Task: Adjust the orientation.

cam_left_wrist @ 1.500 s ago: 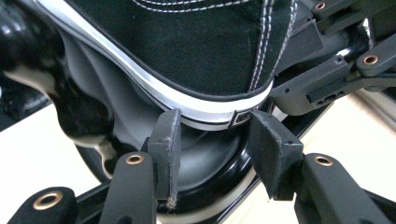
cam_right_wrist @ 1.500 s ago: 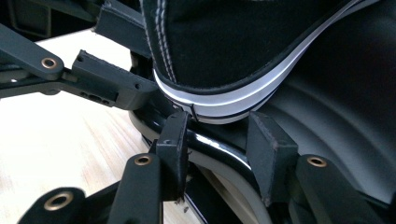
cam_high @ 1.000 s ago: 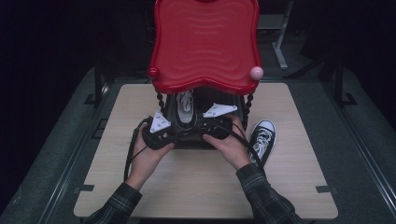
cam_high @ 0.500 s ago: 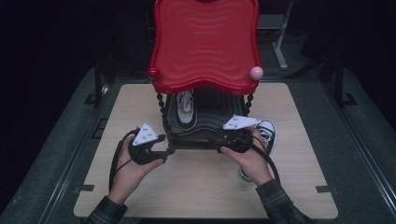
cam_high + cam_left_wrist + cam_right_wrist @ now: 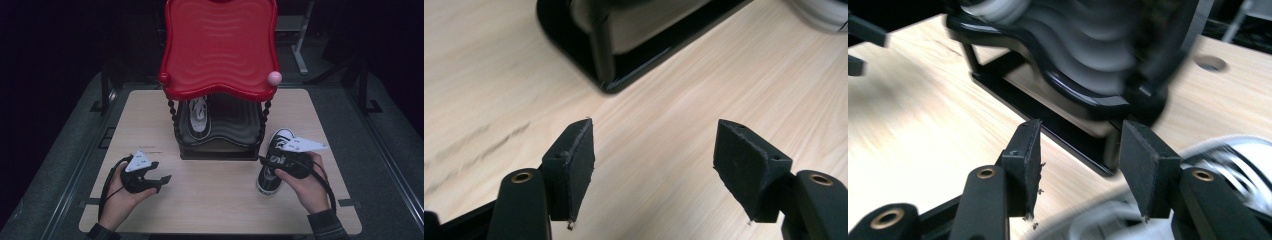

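A stand with a red wavy top (image 5: 220, 45) and a black lower shelf (image 5: 235, 132) sits at the middle of the wooden table (image 5: 215, 200). One black-and-white sneaker (image 5: 198, 117) lies on the lower shelf. A second sneaker (image 5: 272, 172) rests on the table right of the stand, its white toe (image 5: 1238, 160) blurred beside my right jaw. My right gripper (image 5: 265, 161) hovers over this sneaker; its jaws have just been opening and nothing is between them (image 5: 1080, 150). My left gripper (image 5: 161, 171) is front-left of the stand, its jaws (image 5: 654, 145) also just opening over bare wood.
The stand's black base (image 5: 624, 75) lies just beyond the left jaws, and its corner (image 5: 1108, 155) is close ahead of the right jaws. A pink ball (image 5: 275, 77) caps the red top's right corner. Dark floor and metal frames surround the table.
Both hands have drawn away from the front of the lower shelf. The left moved out to the left and nearer me, the right swung right over the sneaker on the table.
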Demonstrator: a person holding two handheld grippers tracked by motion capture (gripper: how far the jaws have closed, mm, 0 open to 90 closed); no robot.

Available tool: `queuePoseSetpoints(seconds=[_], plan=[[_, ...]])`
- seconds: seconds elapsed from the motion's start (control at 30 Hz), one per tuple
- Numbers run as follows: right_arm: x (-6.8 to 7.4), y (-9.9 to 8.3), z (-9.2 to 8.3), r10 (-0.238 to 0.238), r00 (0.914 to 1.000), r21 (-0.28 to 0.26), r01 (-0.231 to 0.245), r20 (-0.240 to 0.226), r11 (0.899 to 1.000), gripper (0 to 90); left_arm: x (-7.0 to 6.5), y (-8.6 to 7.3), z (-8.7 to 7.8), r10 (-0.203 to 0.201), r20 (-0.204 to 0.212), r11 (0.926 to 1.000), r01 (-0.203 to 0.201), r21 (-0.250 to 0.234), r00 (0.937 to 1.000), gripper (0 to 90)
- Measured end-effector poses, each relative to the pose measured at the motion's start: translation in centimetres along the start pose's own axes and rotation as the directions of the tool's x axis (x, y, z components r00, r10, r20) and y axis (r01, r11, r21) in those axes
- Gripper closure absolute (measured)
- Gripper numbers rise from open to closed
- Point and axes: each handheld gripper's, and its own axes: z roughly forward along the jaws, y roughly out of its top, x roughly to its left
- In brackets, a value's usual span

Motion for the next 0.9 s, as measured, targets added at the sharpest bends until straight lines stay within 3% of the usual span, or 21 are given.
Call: queuePoseSetpoints(seconds=[0.27, 0.57, 0.67, 0.73, 0.9], plan=[[-3.5, -2.7, -1.3, 0.088, 0.9911, 0.032, -0.092, 0.099, 0.995, 51.6, 2.1, -2.9, 0.2, -0.058, -0.055, 0.9954, 0.062, 0.073, 0.9968, 29.6], [-5.1, -3.8, 0.8, 0.153, 0.9787, 0.084, -0.165, 0.137, 0.983, 55.1, 2.4, -3.2, 0.7, -0.059, -0.064, 0.9928, 0.065, 0.1, 0.9962, 30.4], [-5.6, -4.2, 1.6, 0.188, 0.9764, 0.109, -0.199, 0.107, 0.974, 73.0, 2.4, -3.2, 0.7, -0.06, -0.067, 0.9925, 0.067, 0.102, 0.996, 30.7], [-5.7, -4.2, 1.7, 0.205, 0.9721, 0.103, -0.217, 0.114, 0.971, 81.3, 2.5, -3.2, 0.7, -0.061, -0.071, 0.9925, 0.068, 0.102, 0.9956, 30.9], [-5.9, -4.2, 0.8, 0.239, 0.961, 0.077, -0.251, 0.139, 0.965, 85.1, 2.6, -3.3, 0.6, -0.06, -0.075, 0.9925, 0.067, 0.101, 0.9954, 31.1]])
